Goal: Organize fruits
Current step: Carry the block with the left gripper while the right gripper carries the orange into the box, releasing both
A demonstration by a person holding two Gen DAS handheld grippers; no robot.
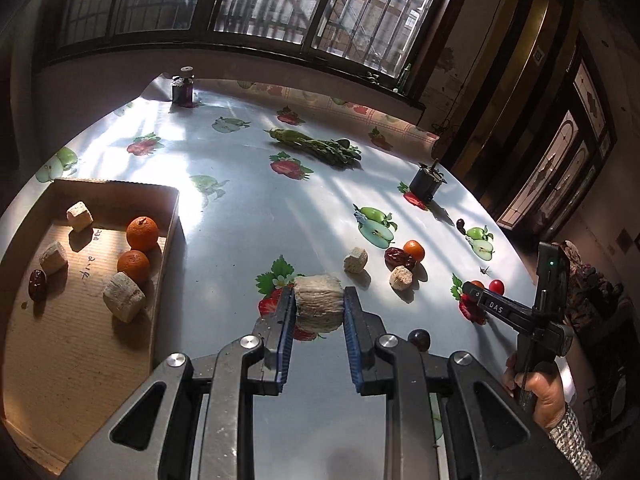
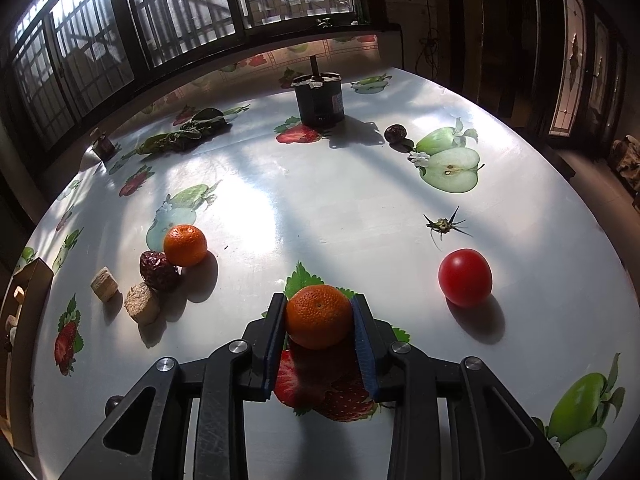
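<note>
My left gripper is shut on a beige fibrous chunk, held above the table just right of the cardboard tray. The tray holds two tangerines, several beige chunks and a dark red date. My right gripper is shut on a tangerine that rests on the tablecloth. Another tangerine, a date and two beige chunks lie to its left. A red tomato sits to its right.
A dark cylinder stands farther back, with a second date beside it and leafy greens to the left. A tomato stem lies loose. A dark round fruit sits near my left fingers. A small jar stands at the far edge.
</note>
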